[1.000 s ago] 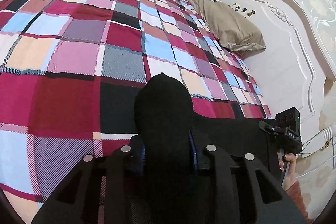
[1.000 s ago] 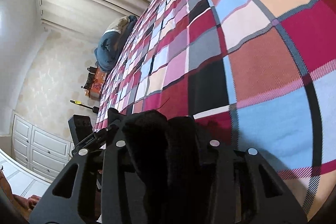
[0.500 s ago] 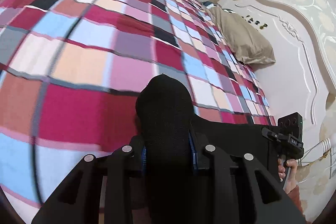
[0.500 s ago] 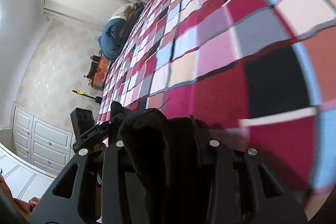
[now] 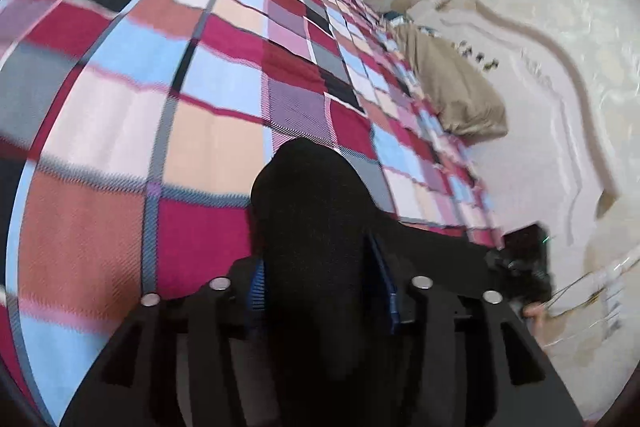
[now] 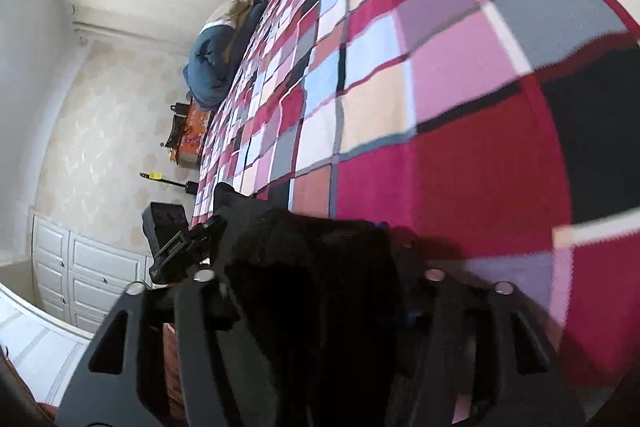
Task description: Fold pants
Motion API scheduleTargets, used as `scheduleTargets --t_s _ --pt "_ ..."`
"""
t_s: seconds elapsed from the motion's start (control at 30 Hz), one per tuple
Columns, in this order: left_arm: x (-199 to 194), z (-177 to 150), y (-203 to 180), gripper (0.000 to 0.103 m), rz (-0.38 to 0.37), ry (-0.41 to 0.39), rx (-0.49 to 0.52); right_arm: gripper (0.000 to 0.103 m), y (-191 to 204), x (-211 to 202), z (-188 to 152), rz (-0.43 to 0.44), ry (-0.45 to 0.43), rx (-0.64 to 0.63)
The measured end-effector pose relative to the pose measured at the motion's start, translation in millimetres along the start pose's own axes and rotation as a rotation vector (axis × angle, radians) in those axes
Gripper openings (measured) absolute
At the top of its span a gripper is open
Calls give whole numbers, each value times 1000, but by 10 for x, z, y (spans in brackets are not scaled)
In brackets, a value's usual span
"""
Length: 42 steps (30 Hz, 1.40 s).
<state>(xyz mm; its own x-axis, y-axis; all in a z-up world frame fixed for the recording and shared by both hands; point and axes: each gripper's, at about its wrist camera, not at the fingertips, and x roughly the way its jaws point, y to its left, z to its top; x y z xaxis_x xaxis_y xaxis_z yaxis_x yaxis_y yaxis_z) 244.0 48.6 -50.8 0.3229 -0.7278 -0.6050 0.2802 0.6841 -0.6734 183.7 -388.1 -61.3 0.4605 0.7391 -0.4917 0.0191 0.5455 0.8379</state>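
Note:
The black pants (image 5: 312, 203) bulge up between the fingers of my left gripper (image 5: 320, 291), which is shut on them above the plaid bed. The cloth stretches right toward the other gripper (image 5: 520, 267), seen at the bed's edge. In the right wrist view my right gripper (image 6: 316, 291) is shut on a bunch of the same black pants (image 6: 304, 267). The left gripper (image 6: 176, 243) shows at the left there. Most of the pants are hidden below both grippers.
A plaid bedspread (image 5: 160, 107) in red, pink, blue and black covers the bed. A tan pillow (image 5: 452, 83) lies against the white headboard (image 5: 540, 131). A blue bundle (image 6: 220, 55) lies at the bed's far edge, with white cabinets (image 6: 80, 275) beyond.
Both grippers have moved forward over the bed with the pants still held; the plaid pattern has slid past under them and both views are motion-blurred.

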Motion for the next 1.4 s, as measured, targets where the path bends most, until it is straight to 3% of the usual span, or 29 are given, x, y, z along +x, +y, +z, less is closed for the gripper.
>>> scheduleTargets --t_s 0.1,0.4,0.57,0.6,0.67,0.7,0.8,1.03,1.4 --pt "-163 -153 6 64 -40 -1 -18 68 -37 -146 -120 5 -7 10" --pt "-477 -942 -102 74 -134 52 -64 74 -51 -471 -763 42 -22 30" --pt "-424 -1077 -198 77 -130 31 -61 78 53 -429 -1040 23 -10 -17" --pt "-407 -1080 -214 77 -121 22 -58 74 87 -398 -1073 3 -2 -37" --pt "-382 -1091 -264 69 -86 12 -37 56 139 -333 -1108 -48 10 -55" --pt "-355 -1085 -270 58 -43 16 -25 51 139 -301 -1126 -64 20 -54" --pt "-363 -1104 -268 49 -19 0 -37 44 125 -317 -1145 -51 16 -45" --pt "-475 -1194 -428 41 81 -35 21 40 95 -316 -1141 -23 13 -26" --pt "-545 -1273 -425 37 98 -46 10 39 115 -282 -1043 -42 23 -34"
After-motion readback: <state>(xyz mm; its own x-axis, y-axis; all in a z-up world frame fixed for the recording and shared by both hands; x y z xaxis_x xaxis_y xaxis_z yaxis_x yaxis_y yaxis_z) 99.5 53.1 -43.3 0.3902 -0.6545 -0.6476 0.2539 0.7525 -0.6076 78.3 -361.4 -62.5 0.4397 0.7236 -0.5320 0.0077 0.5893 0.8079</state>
